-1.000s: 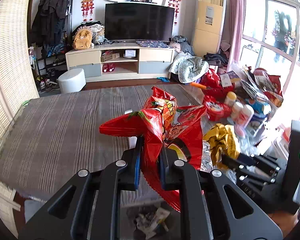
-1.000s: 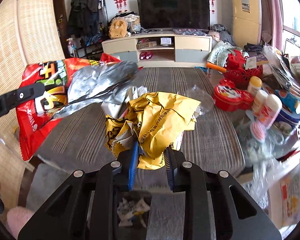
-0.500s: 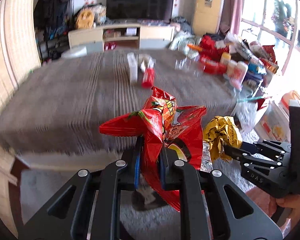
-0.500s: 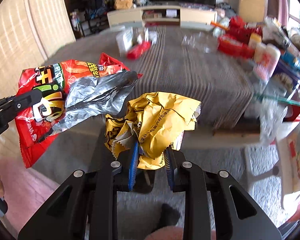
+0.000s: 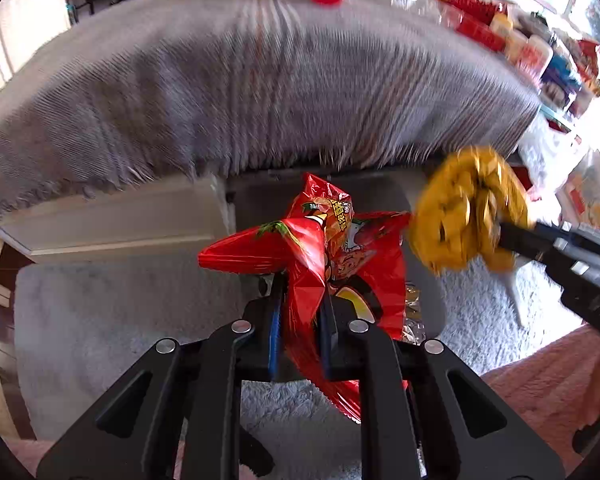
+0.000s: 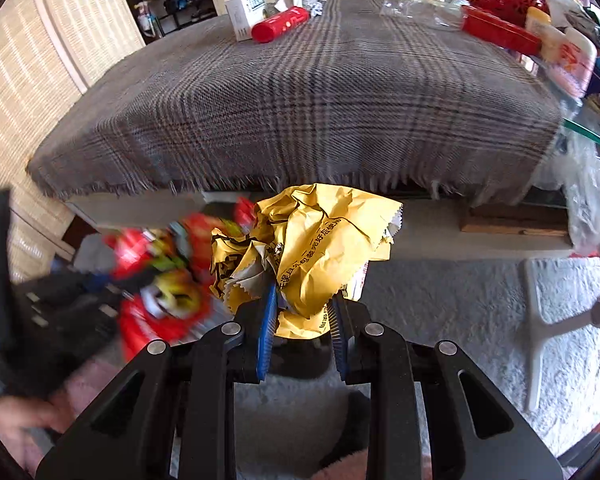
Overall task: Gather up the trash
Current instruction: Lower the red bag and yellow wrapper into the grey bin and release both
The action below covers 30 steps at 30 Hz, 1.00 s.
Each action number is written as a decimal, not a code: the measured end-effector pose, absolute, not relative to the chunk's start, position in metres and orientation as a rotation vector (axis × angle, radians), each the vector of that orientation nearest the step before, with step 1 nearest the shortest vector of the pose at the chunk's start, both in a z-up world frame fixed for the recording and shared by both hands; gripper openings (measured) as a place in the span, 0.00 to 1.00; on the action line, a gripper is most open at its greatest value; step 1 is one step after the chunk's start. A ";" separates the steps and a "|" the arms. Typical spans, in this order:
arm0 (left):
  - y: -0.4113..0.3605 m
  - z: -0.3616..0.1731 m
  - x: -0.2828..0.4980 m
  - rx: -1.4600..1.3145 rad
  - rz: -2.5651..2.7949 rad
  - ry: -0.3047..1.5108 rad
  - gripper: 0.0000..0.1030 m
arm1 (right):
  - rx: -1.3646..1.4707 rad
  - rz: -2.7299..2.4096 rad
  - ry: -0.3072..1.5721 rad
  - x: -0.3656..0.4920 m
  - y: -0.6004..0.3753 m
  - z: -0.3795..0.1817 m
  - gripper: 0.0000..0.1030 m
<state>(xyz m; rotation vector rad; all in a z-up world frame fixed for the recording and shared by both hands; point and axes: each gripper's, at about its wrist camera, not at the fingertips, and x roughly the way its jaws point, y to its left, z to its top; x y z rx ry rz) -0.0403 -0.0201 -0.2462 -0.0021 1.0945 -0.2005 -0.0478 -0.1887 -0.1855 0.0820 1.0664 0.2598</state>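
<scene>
So both hands were loaded at this point. The left gripper [image 5: 299,322] had its jaws pinching a crumpled red snack bag [image 5: 324,256], and the right gripper [image 6: 302,326] had its jaws clamped on a wadded yellow wrapper [image 6: 312,248]. Both pieces were hanging in the air just off the near edge of the bench [image 6: 300,92], over the pale shaggy rug [image 6: 460,300], close beside each other. Looked to me like the carry-to-the-bin step, pickup done. I couldn't make out a bin clearly, just something dark under the red bag. Next move probably needed both lined up over whatever the container is, then the jaws spread to drop them.
</scene>
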 end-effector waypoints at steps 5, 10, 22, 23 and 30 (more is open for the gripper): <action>-0.022 -0.282 -0.023 -0.028 -0.216 1.151 0.14 | 0.042 0.283 1.115 -0.026 -0.169 -0.209 0.25; -0.021 -0.300 -0.013 -0.027 -0.210 1.187 0.19 | 0.061 0.282 1.193 -0.006 -0.165 -0.242 0.25; -0.021 -0.301 -0.015 -0.020 -0.208 1.167 0.54 | 0.156 0.333 1.215 0.008 -0.164 -0.260 0.33; -0.020 -0.296 -0.019 -0.014 -0.206 1.151 0.56 | 0.159 0.339 1.204 0.008 -0.164 -0.255 0.36; -0.006 -0.275 -0.033 -0.009 -0.184 1.113 0.62 | 0.160 0.327 1.155 -0.001 -0.164 -0.232 0.56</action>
